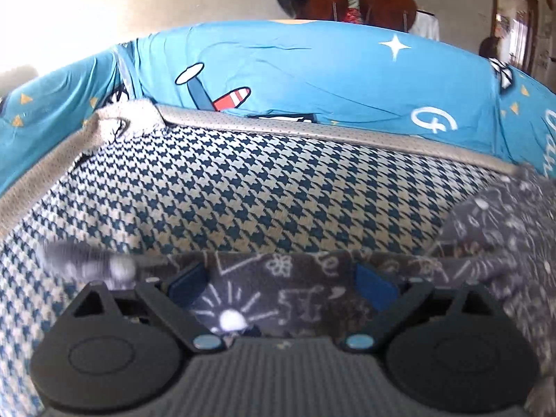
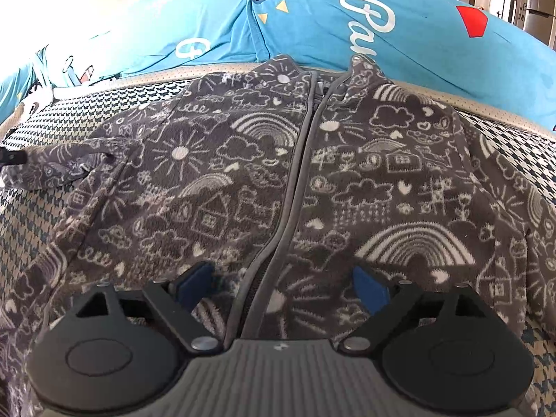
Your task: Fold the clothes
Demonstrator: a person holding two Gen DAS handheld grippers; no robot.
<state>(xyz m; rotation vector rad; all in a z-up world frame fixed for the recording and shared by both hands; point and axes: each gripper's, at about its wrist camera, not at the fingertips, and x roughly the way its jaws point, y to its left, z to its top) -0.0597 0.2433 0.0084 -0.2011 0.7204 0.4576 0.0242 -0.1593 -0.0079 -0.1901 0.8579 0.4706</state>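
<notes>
On the houndstooth mat (image 2: 514, 160), a grey doodle-print fleece jacket (image 2: 215, 180) lies front-up; left gripper (image 1: 283, 283) and right gripper (image 2: 283, 283) hover over it, fingers spread, clamping nothing.

Your right gripper (image 2: 283, 288) hangs over the lower front of a grey fleece jacket (image 2: 243, 173), blue pads spread wide to either side of its closed zipper (image 2: 299, 160), gripping nothing. The jacket lies front up, collar away from you, on a houndstooth cover (image 2: 521, 153). Beyond it runs a bright blue printed sheet (image 2: 434, 41).
</notes>
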